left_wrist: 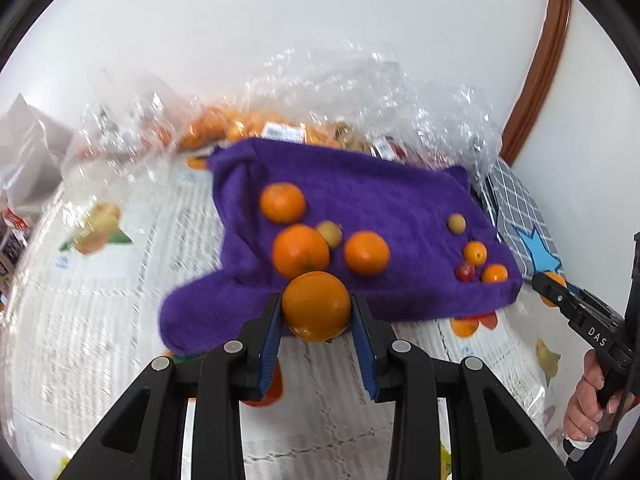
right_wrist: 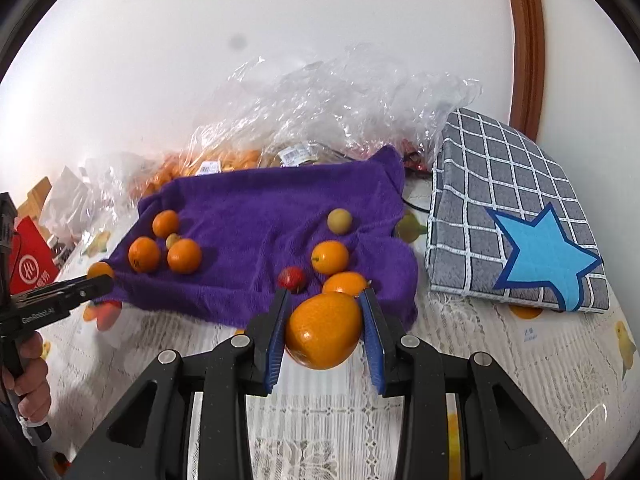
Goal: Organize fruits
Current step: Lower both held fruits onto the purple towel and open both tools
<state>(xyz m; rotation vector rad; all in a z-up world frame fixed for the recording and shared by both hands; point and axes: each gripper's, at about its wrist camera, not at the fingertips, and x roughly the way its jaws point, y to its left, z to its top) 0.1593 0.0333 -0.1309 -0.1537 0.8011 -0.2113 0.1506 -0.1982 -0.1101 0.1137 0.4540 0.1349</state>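
Each gripper clamps an orange: the left gripper [left_wrist: 316, 312] at lower centre holds one orange [left_wrist: 316, 306], the right gripper [right_wrist: 325, 330] another orange [right_wrist: 323, 330], both above the purple towel's [right_wrist: 256, 216] near edge. Firm, steady carrying should prevent slipping.

Both tongs [left_wrist: 316, 312] [right_wrist: 325, 326] clamped, each hand-held.
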